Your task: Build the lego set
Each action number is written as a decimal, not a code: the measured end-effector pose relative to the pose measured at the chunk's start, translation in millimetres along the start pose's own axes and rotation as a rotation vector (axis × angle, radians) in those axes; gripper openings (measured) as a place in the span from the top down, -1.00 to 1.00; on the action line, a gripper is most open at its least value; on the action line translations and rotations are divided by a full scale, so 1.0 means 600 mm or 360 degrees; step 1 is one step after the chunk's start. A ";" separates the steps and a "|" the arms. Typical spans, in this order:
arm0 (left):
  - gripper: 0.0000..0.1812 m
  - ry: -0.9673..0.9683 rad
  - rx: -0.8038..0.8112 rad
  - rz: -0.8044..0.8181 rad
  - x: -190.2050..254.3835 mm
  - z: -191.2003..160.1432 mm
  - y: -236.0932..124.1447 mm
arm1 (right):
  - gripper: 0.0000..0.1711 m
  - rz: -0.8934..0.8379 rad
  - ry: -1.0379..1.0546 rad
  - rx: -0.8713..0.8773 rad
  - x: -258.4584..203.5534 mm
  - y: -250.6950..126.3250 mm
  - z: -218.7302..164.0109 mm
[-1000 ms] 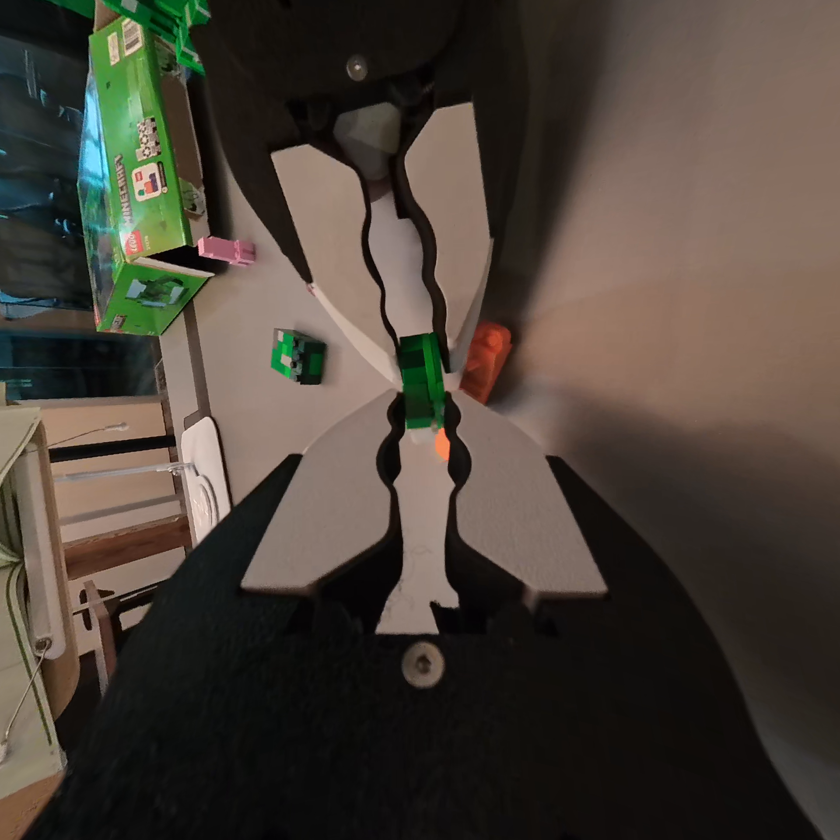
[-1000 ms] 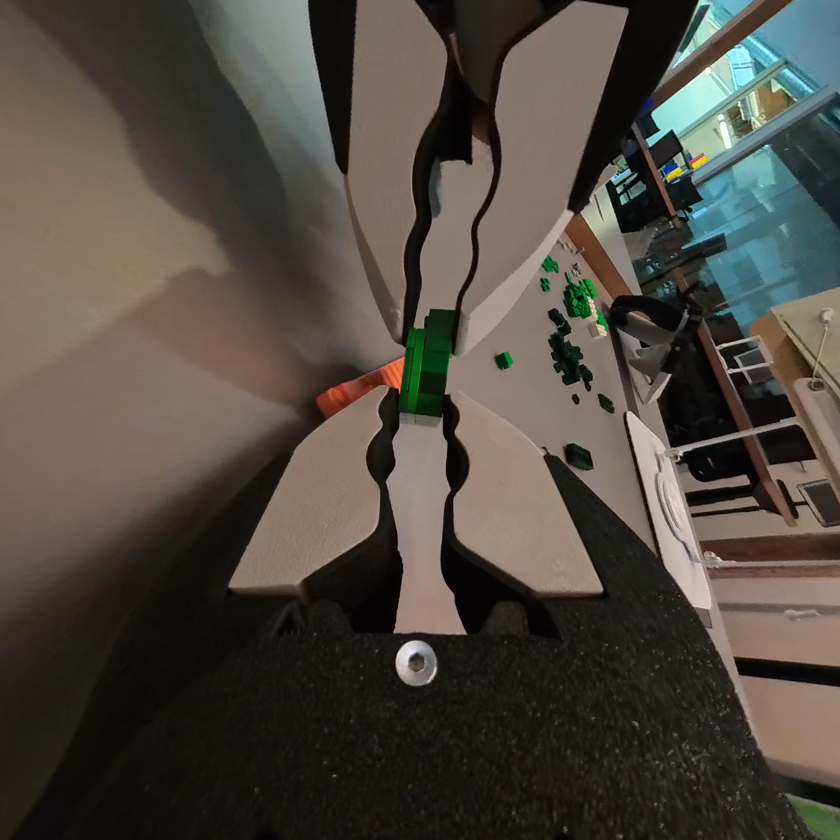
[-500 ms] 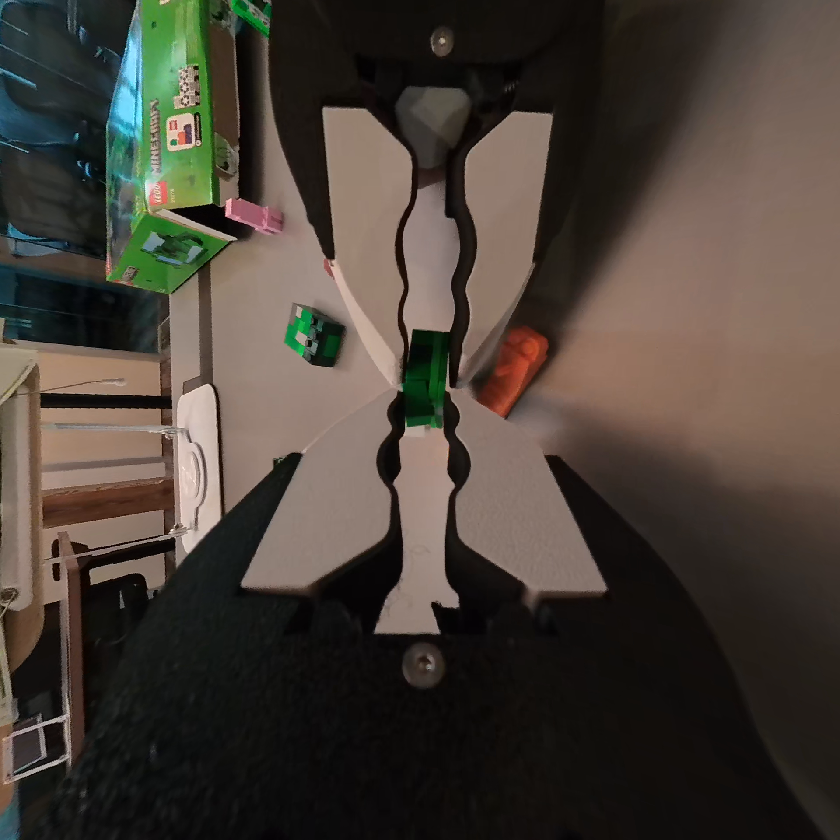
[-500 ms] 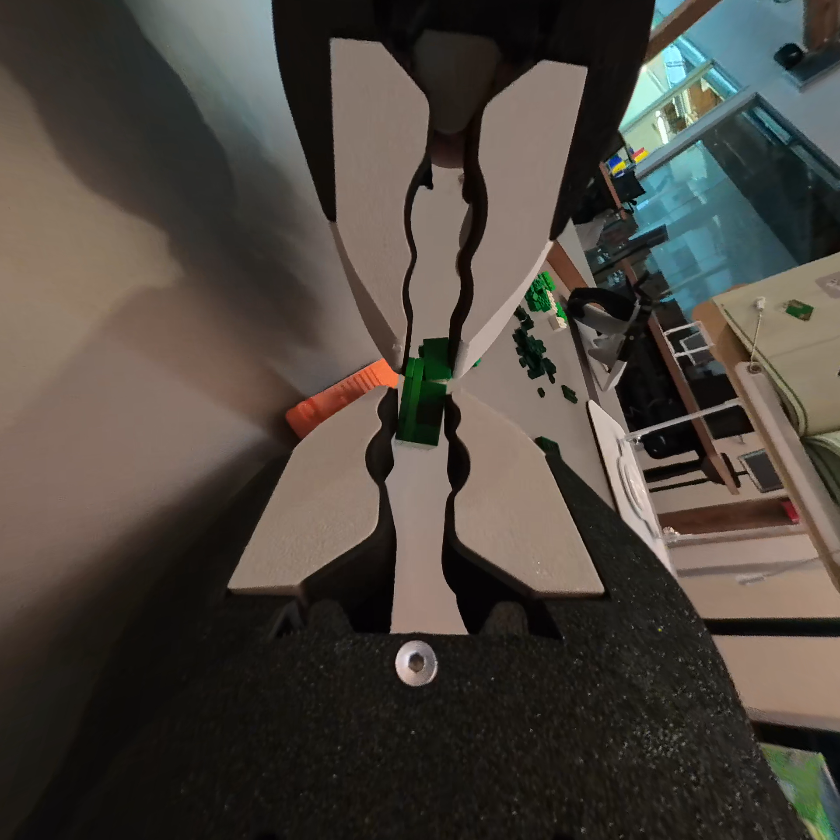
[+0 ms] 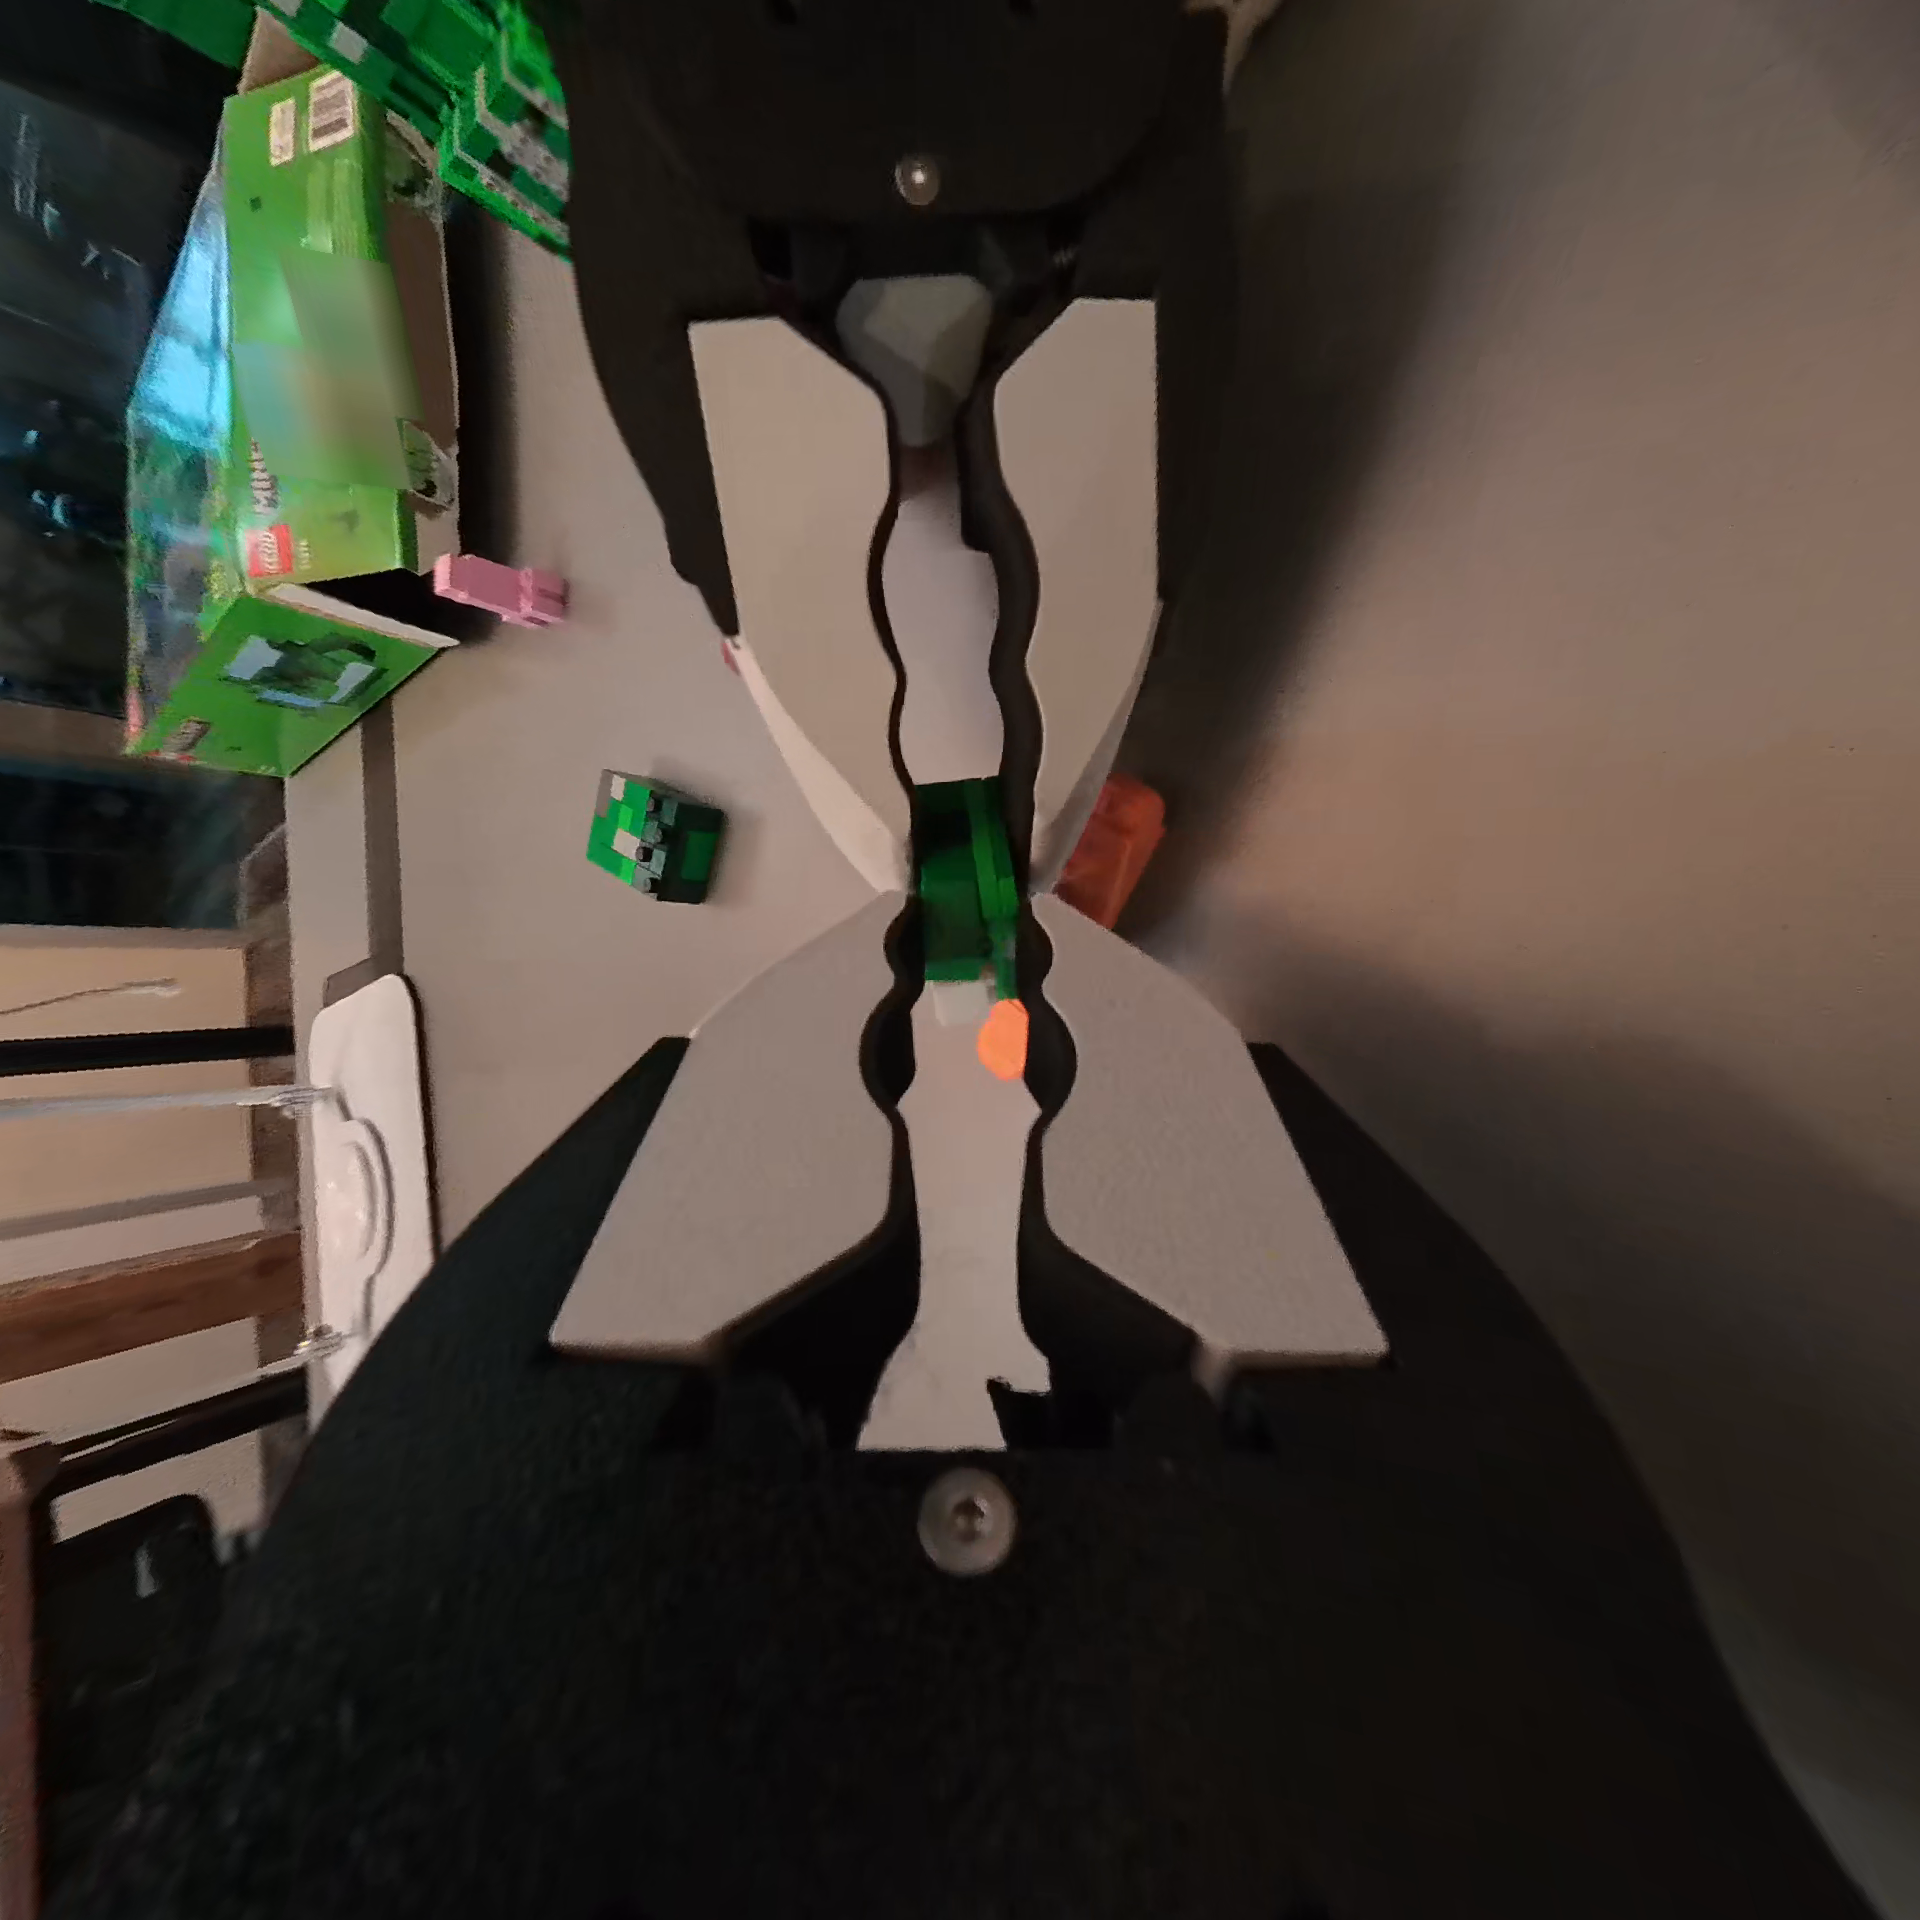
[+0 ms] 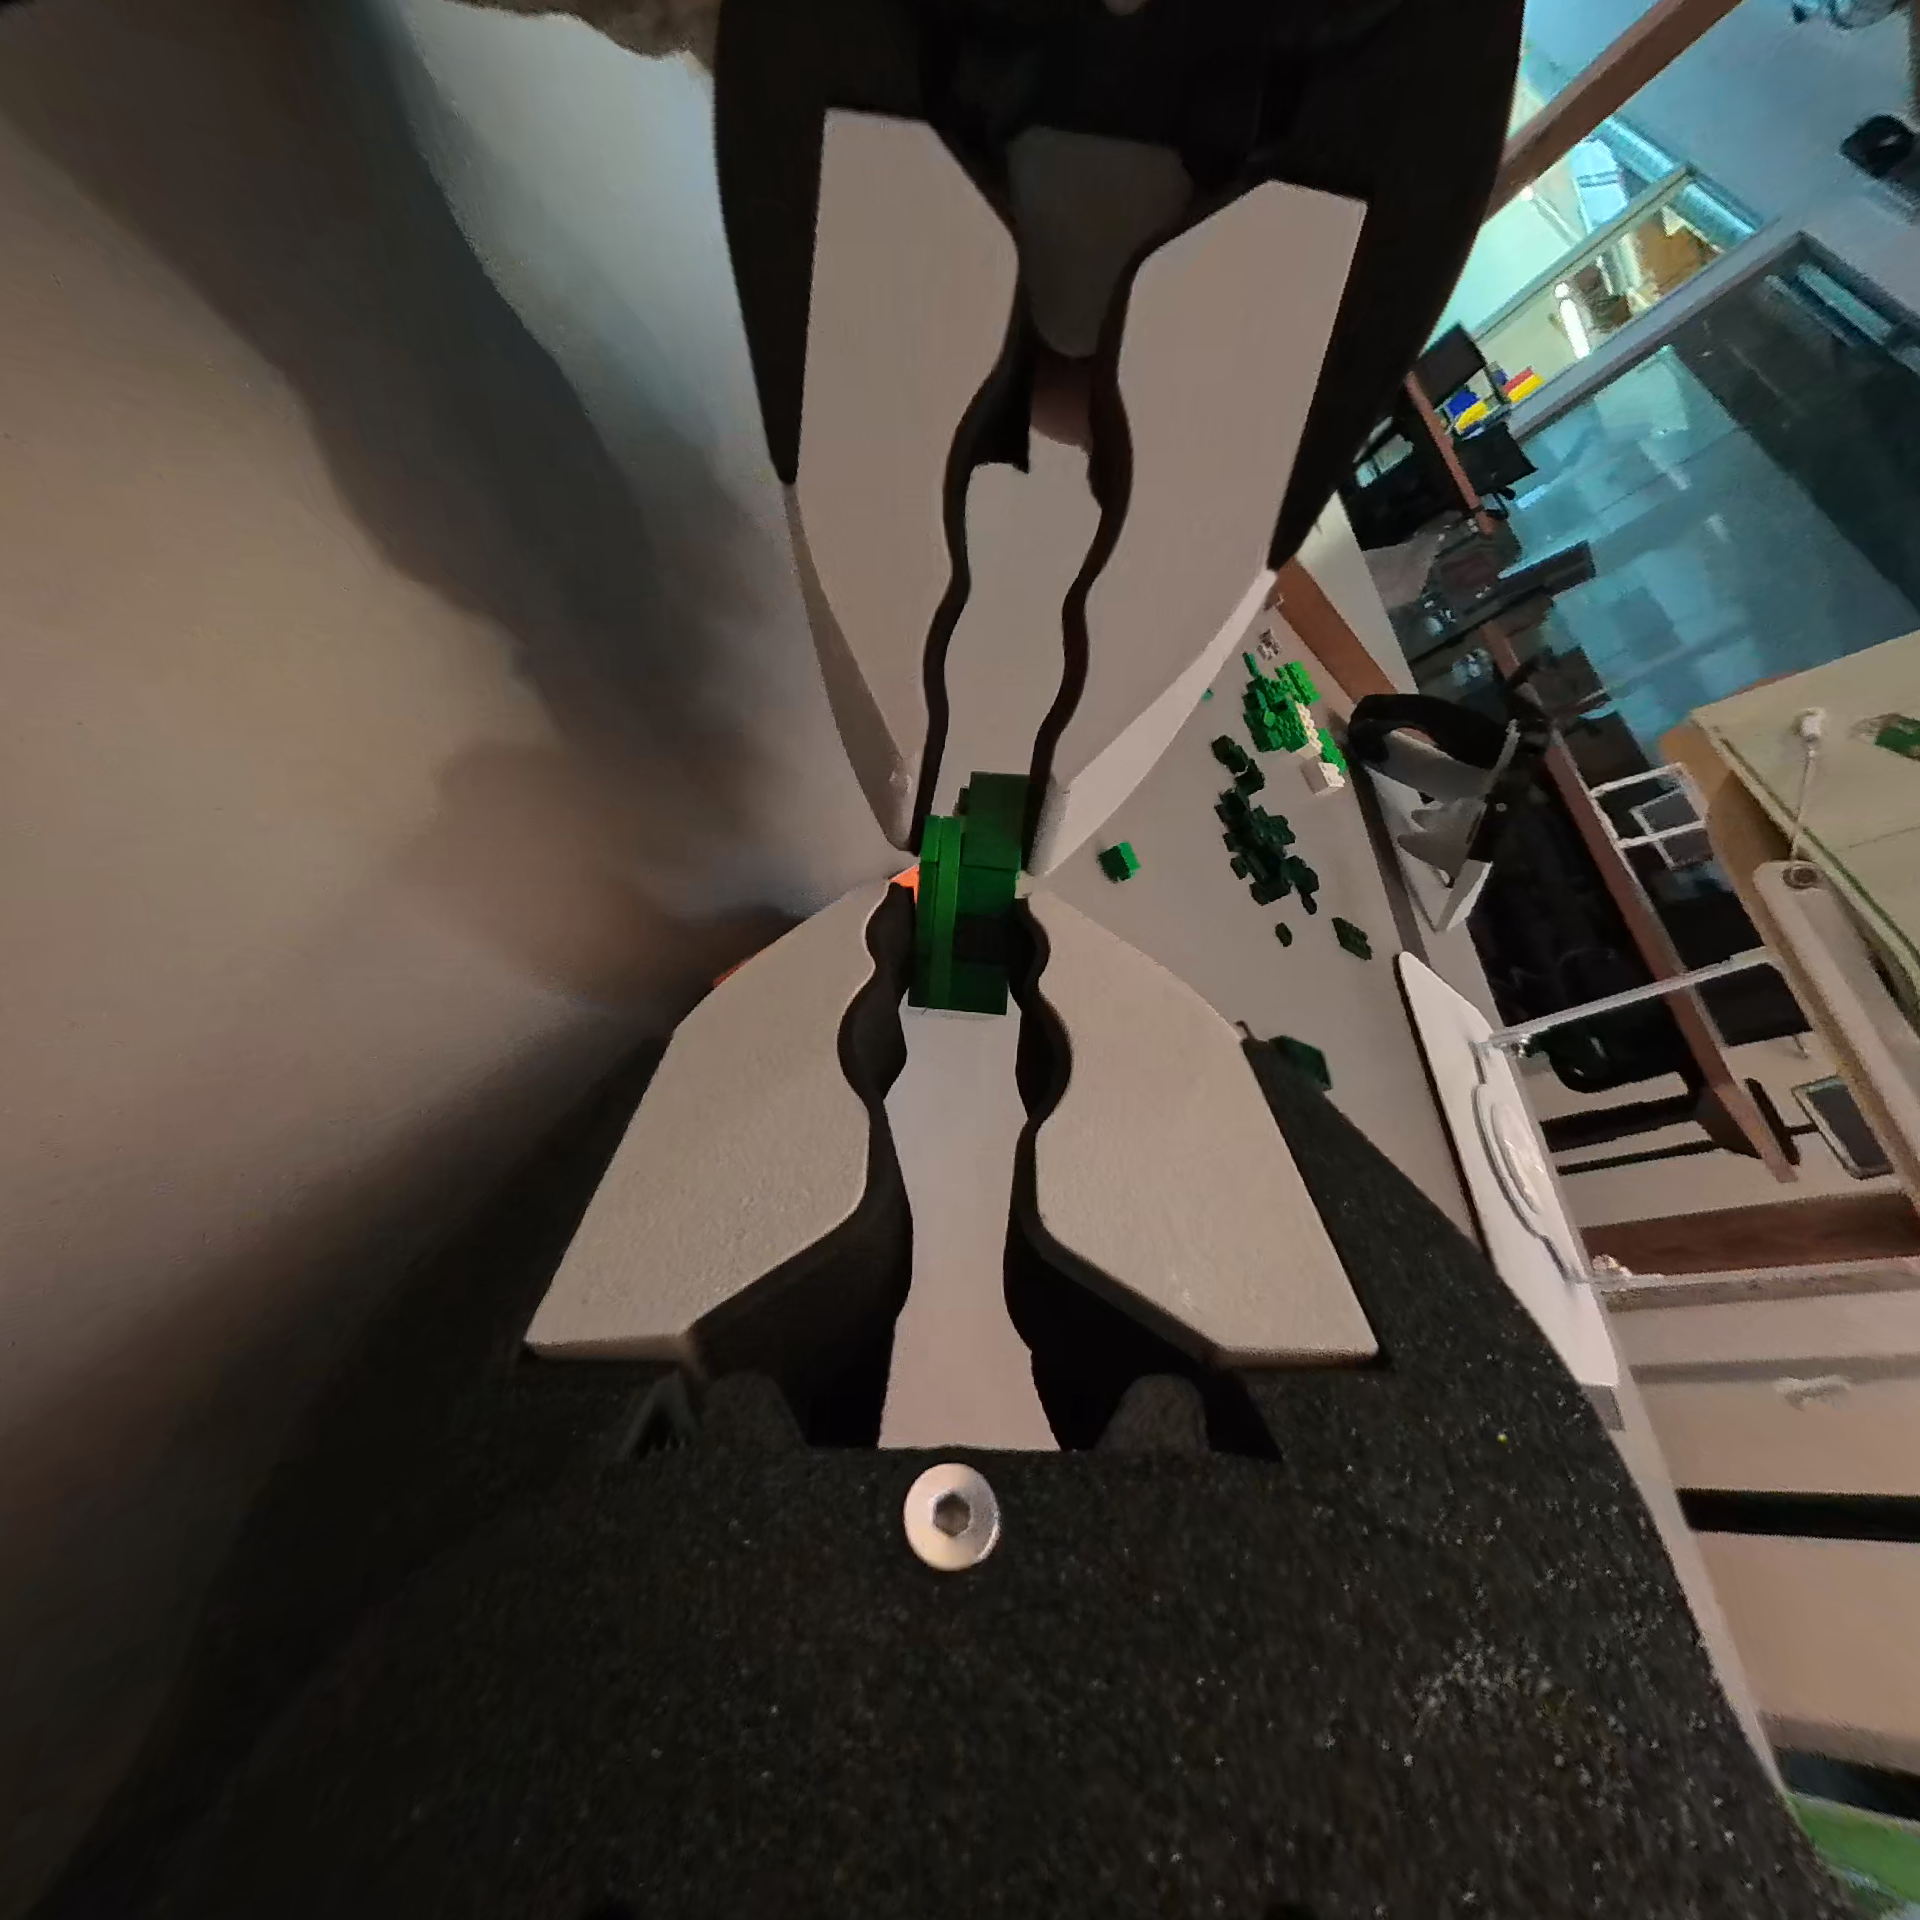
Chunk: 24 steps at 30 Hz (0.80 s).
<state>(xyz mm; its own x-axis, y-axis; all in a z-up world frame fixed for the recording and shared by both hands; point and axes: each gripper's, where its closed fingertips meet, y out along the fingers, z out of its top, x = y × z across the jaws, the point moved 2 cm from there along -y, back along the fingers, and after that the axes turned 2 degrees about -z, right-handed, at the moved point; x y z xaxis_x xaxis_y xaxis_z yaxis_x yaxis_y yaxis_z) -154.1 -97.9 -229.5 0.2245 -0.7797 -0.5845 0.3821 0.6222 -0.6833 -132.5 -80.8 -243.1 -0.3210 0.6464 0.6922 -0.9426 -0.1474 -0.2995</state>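
A small green lego assembly (image 5: 956,883) is held in the air between my two grippers, which meet tip to tip. My left gripper (image 5: 966,925) is shut on its near end, and my right gripper (image 5: 964,821) comes in from the top of the left wrist view, shut on its far end. In the right wrist view the same assembly (image 6: 961,914) sits between my right gripper (image 6: 961,909) and the left gripper (image 6: 977,816) above it. An orange brick separator (image 5: 1117,852) lies on the table just behind the tips.
A small green and grey built block (image 5: 655,836), a pink brick (image 5: 499,587) and green set boxes (image 5: 301,416) lie to the left. Several loose green bricks (image 6: 1268,831) are scattered on the table (image 6: 1174,935). A white plate (image 6: 1507,1143) sits at the table's edge. Left tips and right tips are each some 25 cm from the pink brick (image 5: 499,587).
Both grippers stay tip to tip, shut on the green assembly. They have tilted and shifted slightly together, so the background has moved in both views.
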 end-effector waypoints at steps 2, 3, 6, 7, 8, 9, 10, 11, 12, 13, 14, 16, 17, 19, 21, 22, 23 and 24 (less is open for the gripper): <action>0.81 -0.0044 0.0029 -0.0026 0.000 0.001 -0.002 | 0.80 -0.0003 -0.0005 0.0009 0.000 -0.001 0.001; 0.81 -0.0073 0.0048 -0.0030 -0.001 0.002 -0.002 | 0.80 -0.0003 -0.0001 0.0018 0.000 -0.001 0.002; 0.82 -0.0145 0.0096 -0.0027 -0.001 0.003 -0.004 | 0.80 -0.0002 0.0034 0.0044 0.003 -0.003 0.005; 0.82 -0.0141 0.0096 -0.0025 0.001 0.003 -0.004 | 0.80 0.0009 0.0031 0.0045 0.002 -0.003 0.005; 0.82 -0.0128 0.0093 -0.0006 0.001 0.002 -0.003 | 0.80 0.0007 0.0026 0.0040 0.001 -0.002 0.004; 0.82 -0.0123 0.0089 -0.0002 0.003 0.001 -0.002 | 0.80 0.0015 0.0020 0.0040 0.000 -0.002 0.003; 0.82 -0.0121 0.0087 -0.0005 0.005 0.001 -0.002 | 0.80 0.0028 0.0007 0.0038 -0.003 -0.001 0.003; 0.82 -0.0108 0.0085 0.0003 0.006 0.001 -0.003 | 0.80 0.0016 -0.0016 0.0038 -0.003 -0.001 0.003; 0.82 -0.0099 0.0077 0.0004 0.007 0.000 -0.003 | 0.80 0.0016 -0.0029 0.0038 -0.004 0.000 0.004; 0.82 -0.0089 0.0066 0.0002 0.009 -0.001 -0.002 | 0.80 0.0025 -0.0039 0.0035 -0.006 0.001 0.003; 0.82 -0.0079 0.0056 -0.0001 0.011 -0.002 -0.001 | 0.80 0.0025 -0.0058 0.0030 -0.007 0.001 0.002; 0.82 -0.0146 0.0031 -0.0017 0.012 -0.004 0.002 | 0.80 0.0041 -0.0075 0.0015 -0.010 0.004 0.000; 0.81 -0.0230 0.0027 -0.0003 0.010 -0.005 0.003 | 0.80 0.0030 -0.0068 0.0003 -0.008 0.005 -0.003; 0.63 -0.0418 0.0027 0.0069 -0.003 -0.010 0.001 | 0.80 -0.0021 -0.0076 0.0035 0.000 0.004 -0.001; 0.51 -0.0580 0.0059 0.0109 -0.012 -0.014 -0.002 | 0.80 -0.0059 -0.0114 0.0044 0.003 0.003 0.001; 0.49 -0.0668 0.0095 0.0112 -0.014 -0.014 -0.003 | 0.80 -0.0091 -0.0149 0.0057 0.005 0.002 0.003; 0.48 -0.0759 0.0136 0.0113 -0.016 -0.014 -0.004 | 0.80 -0.0127 -0.0187 0.0069 0.008 0.001 0.005; 0.46 -0.0852 0.0189 0.0106 -0.017 -0.013 -0.005 | 0.80 -0.0165 -0.0225 0.0080 0.011 0.000 0.006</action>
<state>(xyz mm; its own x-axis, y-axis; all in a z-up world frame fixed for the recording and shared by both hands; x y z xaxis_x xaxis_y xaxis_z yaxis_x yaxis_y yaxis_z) -164.5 -91.2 -224.7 0.6645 -0.6846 -0.2995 0.4427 0.6836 -0.5803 -134.7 -79.3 -236.1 -0.2282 0.5487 0.8043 -0.9736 -0.1251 -0.1909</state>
